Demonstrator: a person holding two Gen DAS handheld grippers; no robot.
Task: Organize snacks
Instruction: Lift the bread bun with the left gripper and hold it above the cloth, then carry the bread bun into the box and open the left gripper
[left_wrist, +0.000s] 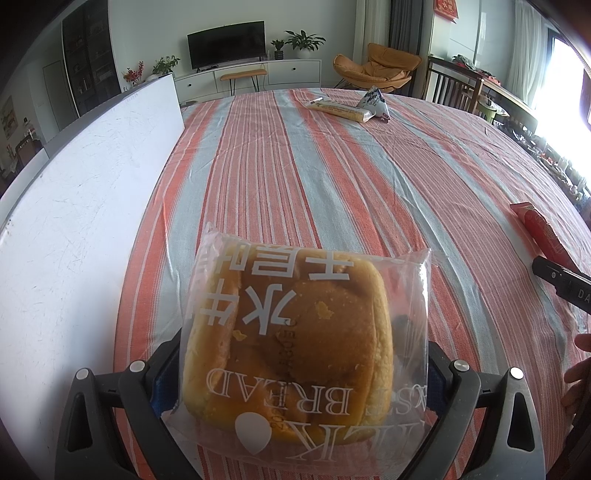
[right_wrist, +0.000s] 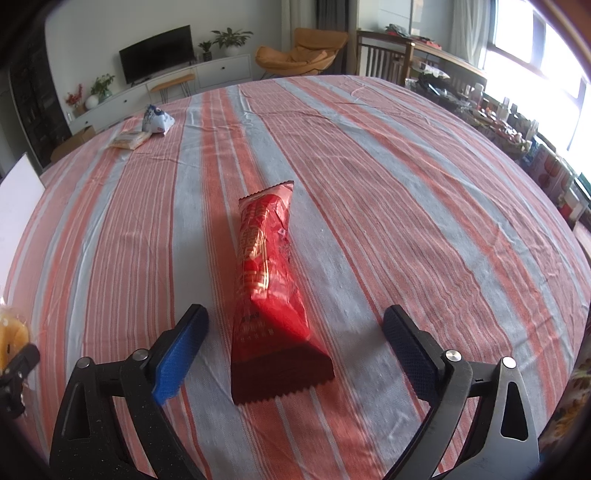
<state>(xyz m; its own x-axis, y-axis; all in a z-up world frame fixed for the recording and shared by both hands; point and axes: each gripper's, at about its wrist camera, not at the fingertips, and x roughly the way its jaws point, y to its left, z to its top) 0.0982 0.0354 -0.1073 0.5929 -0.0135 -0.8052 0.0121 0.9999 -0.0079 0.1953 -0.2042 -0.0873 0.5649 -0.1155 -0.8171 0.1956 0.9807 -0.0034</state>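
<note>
While the right claw (right_wrist: 291, 350) gapes, red snack packet (right_wrist: 271, 280) lies lengthwise between.

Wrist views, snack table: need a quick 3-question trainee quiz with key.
1. True or false: the right gripper is clamped on the red snack packet.
2. What sits between the fingers of the left gripper?
A. bagged bread
B. a drink can
C. nothing
3. Fill in: the two far snacks, a long yellow packet and a white pyramid-shaped packet, lie on the ____ tablecloth.

Key:
1. False. Its jaws stand wide, with the packet lying on the cloth between them, untouched.
2. A, the bagged bread.
3. Striped.
</note>
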